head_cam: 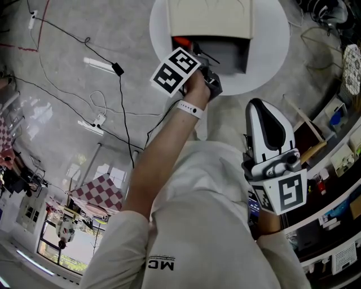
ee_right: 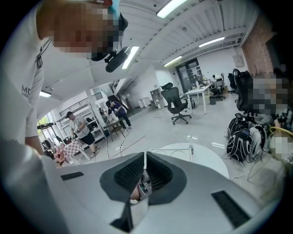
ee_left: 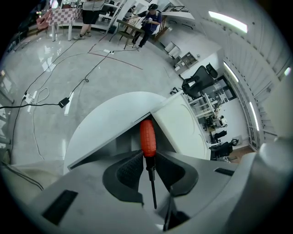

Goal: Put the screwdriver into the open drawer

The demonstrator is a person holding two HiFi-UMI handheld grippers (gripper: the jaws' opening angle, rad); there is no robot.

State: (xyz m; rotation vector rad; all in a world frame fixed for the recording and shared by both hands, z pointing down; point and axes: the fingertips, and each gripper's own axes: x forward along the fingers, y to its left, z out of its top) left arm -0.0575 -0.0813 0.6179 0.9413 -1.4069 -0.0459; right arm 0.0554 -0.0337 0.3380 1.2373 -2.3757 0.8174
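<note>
Screwdriver (ee_left: 147, 137), gripped where red handle meets shank by the left gripper's (ee_left: 147, 161) closed jaws, has its handle end over the open drawer (head_cam: 225, 53). The drawer's inside is mostly shadowed. Bare table (head_cam: 271, 45) rims the cabinet (head_cam: 210, 17). The right gripper (ee_right: 143, 170), jaws together on nothing, is near the person's torso.

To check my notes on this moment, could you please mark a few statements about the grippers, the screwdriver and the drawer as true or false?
1. The left gripper is shut on the screwdriver. True.
2. The screwdriver's handle is blue. False: it is orange-red.
3. The drawer is open. True.
4. The right gripper grips the drawer's front. False: it is close to the person's body, jaws together on nothing.
5. The drawer unit stands on a round white table. True.
</note>
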